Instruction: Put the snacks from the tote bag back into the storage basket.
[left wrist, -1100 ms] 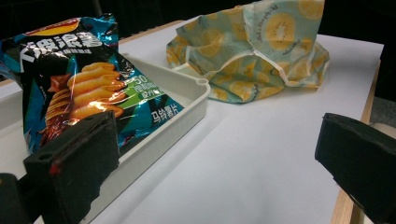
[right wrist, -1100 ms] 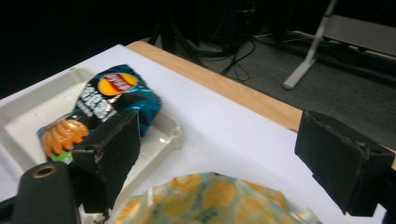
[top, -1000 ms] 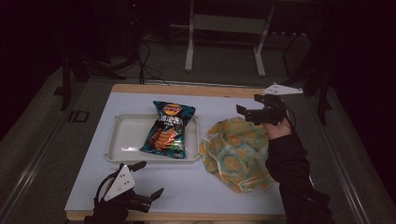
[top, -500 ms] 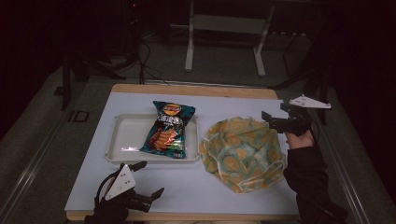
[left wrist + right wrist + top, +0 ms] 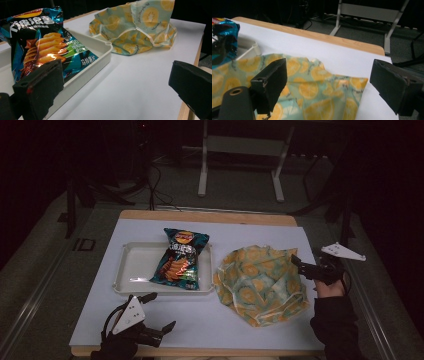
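Seen from the high view: a green cloth bag (image 5: 261, 282) printed with orange slices, lying crumpled on the right half of the desk (image 5: 210, 320), close to its right edge. Just beside the bag, on the left, a white tray (image 5: 135, 270) carrying a blue chip bag (image 5: 181, 259). Long axis of the chip bag running from the near edge toward the far edge, top end with the logo pointing to the far edge, slightly leaned to the right. No clear long axis on the cloth bag, being crumpled into a round heap.

Right gripper (image 5: 306, 266) hovering at the right edge of the desk, jaws spread wide, pointing left at the cloth bag, holding nothing. Left gripper (image 5: 156, 316) resting at the near edge, near the left corner, jaws also wide apart and empty.

From the left gripper view: printing on the chip bag (image 5: 42, 42) readable, and the raised rim of the tray (image 5: 100, 53). From the right gripper view: the far wooden border of the desk (image 5: 317, 36) and the cloth bag (image 5: 317, 90) between the jaws, untouched.
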`<state>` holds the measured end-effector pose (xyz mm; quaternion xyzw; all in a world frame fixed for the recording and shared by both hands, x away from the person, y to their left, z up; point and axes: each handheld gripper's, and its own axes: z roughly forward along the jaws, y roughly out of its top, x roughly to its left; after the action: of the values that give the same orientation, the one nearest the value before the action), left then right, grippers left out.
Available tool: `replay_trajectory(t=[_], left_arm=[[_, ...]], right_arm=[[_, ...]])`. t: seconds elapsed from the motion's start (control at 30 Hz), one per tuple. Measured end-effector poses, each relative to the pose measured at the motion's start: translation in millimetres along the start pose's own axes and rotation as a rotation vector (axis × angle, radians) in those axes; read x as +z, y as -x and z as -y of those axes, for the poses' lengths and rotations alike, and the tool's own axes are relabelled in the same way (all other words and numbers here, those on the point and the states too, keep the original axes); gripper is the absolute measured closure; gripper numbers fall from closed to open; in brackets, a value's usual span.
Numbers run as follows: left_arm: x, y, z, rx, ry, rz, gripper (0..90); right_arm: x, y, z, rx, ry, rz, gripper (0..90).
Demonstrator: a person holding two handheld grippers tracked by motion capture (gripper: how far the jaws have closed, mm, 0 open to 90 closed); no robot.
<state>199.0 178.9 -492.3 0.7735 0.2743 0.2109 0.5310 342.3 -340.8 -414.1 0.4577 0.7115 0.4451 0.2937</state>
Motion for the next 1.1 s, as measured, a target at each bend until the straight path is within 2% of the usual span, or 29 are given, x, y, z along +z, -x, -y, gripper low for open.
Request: replay_trajectory(t=[0.2, 0.37, 0.63, 0.87, 1.1], left_arm=[[0.3, 0.3, 0.0, 0.0, -0.001, 0.0, 0.4], [0.6, 0.7, 0.0, 0.004, -0.001, 0.0, 0.4], [0.7, 1.2, 0.2, 0.006, -0.005, 0.003, 0.4], [-0.1, 0.8, 0.2, 0.008, -0.004, 0.005, 0.4], [-0.5, 1.0, 0.2, 0.009, -0.005, 0.008, 0.4]], right_arm=[[-5.6, -0.7, 21.5, 0.006, 0.003, 0.016, 14.1], [-11.3, -2.7, 36.3, 0.016, 0.026, 0.033, 14.1], [-16.8, -10.0, 51.2, -0.002, 0.034, 0.056, 14.1], [-19.3, -17.0, 59.7, -0.021, 0.03, 0.052, 14.1], [-16.2, -17.2, 63.1, -0.032, 0.023, 0.049, 14.2]])
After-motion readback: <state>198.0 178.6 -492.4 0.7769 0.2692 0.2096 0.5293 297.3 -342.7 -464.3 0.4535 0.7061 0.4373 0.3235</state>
